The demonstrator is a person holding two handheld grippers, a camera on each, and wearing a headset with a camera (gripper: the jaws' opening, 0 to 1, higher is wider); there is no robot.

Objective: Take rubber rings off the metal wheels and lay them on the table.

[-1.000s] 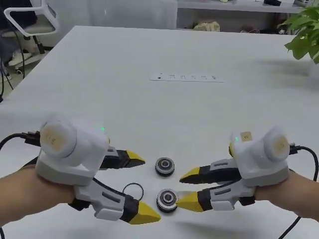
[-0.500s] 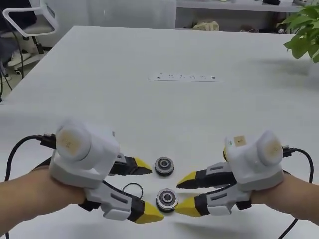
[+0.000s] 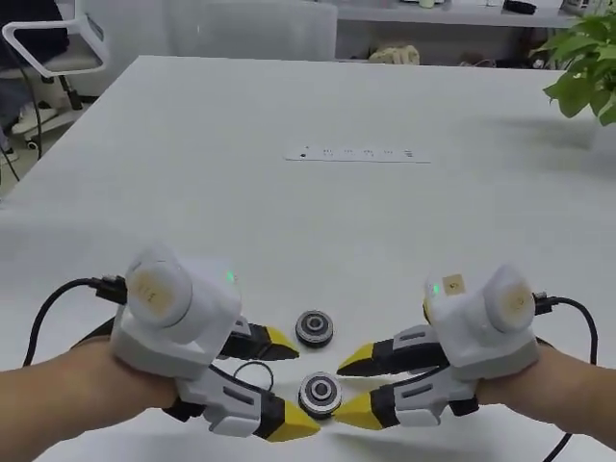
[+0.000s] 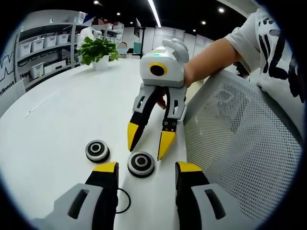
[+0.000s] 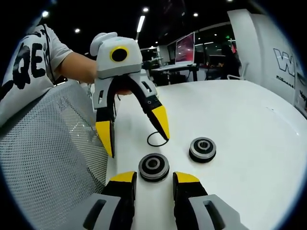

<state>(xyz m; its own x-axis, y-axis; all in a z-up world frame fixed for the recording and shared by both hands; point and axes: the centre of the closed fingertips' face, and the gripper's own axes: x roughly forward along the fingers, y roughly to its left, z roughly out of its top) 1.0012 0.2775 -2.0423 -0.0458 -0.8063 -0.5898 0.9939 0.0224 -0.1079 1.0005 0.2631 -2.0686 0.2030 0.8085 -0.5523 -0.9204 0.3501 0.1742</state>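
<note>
Two small metal wheels with dark outer rims lie on the white table [image 3: 192,192]. The near wheel [image 3: 320,392] sits between both grippers; the far wheel [image 3: 314,327] lies just beyond it. My left gripper [image 3: 292,382] is open, its yellow tips flanking the near wheel [image 4: 141,163] from the left. Facing it, my right gripper [image 3: 339,390] is open too, with the same wheel [image 5: 153,166] just ahead of its tips. A thin loose black rubber ring [image 3: 252,375] lies flat under the left gripper, also seen as the ring [image 5: 156,139]. Nothing is gripped.
A flush power strip [image 3: 356,153] sits mid-table. A potted plant [image 3: 582,58] stands at the far right and an office chair [image 3: 58,38] at the far left. A mesh chair back [image 4: 240,139] stands close to the table's near edge.
Both grippers have drawn in toward the near wheel, the left one moving right. Their tips now stand closer together around it. The wheels and the loose ring have stayed put.
</note>
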